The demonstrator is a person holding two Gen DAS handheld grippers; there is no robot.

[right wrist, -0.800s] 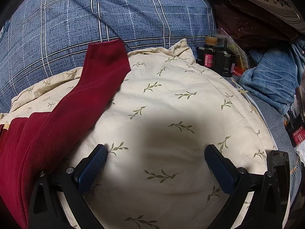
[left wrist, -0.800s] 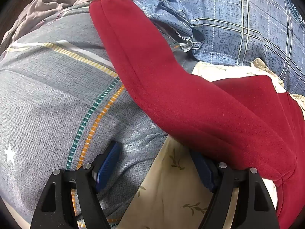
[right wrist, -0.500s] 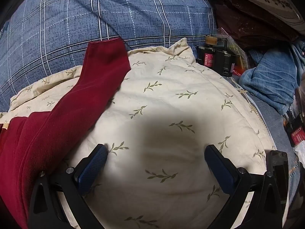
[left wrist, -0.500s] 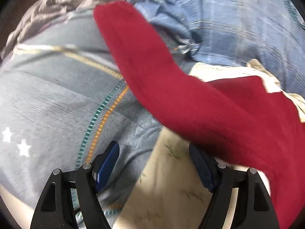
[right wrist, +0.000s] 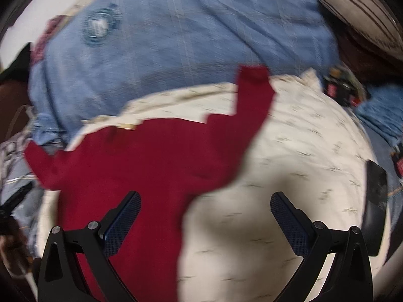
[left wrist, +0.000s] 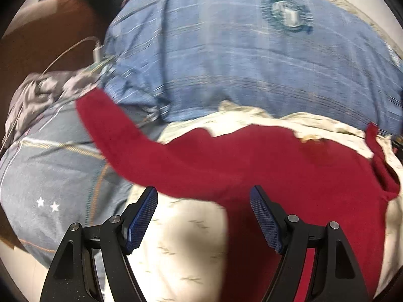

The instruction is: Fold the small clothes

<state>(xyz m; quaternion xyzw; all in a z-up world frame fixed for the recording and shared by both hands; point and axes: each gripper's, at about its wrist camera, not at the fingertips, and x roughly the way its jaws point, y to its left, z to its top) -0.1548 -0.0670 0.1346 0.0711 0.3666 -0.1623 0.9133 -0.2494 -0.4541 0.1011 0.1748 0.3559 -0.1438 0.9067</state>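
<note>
A dark red long-sleeved top (left wrist: 252, 166) lies spread flat on a cream leaf-print cushion (left wrist: 181, 241), sleeves out to both sides. Its left sleeve (left wrist: 105, 123) reaches onto grey striped bedding. My left gripper (left wrist: 204, 196) hovers open above the top's lower left edge, nothing between its blue pads. In the right wrist view the same red top (right wrist: 141, 166) fills the left half, its right sleeve (right wrist: 254, 93) pointing up. My right gripper (right wrist: 205, 200) is open wide above the top's right side and the cushion (right wrist: 289, 156), holding nothing. Both views are blurred.
A blue checked quilt (left wrist: 239, 50) lies behind the cushion. Grey bedding with small white stars (left wrist: 47, 173) is at the left, a crumpled grey cloth (left wrist: 37, 93) beyond it. Jeans and dark small items (right wrist: 345, 90) sit at the right. A striped pillow (right wrist: 357, 7) is at the top right.
Both grippers have pulled back and up, so each view now takes in the whole red top instead of one sleeve. Both stay open and hold nothing.
</note>
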